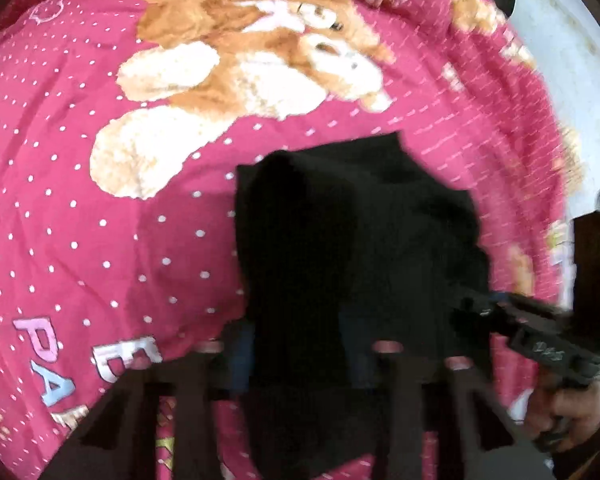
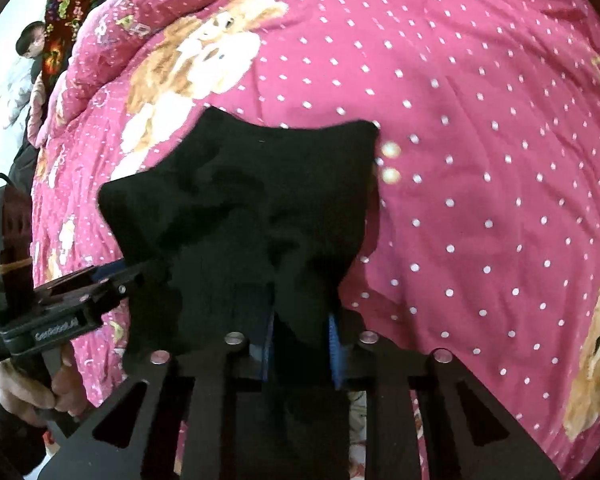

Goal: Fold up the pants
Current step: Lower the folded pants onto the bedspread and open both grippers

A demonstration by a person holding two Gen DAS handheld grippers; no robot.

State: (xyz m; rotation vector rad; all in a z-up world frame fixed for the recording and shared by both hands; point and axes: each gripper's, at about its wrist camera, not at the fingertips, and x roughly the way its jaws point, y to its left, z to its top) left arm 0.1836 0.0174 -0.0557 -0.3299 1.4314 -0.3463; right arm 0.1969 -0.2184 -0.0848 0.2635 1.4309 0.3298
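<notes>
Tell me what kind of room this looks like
Probably a bedroom at home. A pink polka-dot quilt printed with teddy bears covers the whole surface like bedding, black pants lie on it, and a floral blanket is bunched at its far edge.

The pants (image 2: 244,200) are plain black. The bedcover (image 1: 80,240) is deep pink with small white dots, tan and cream teddy bears, and pastel letters. The gripper pads (image 2: 334,344) are blue.
</notes>
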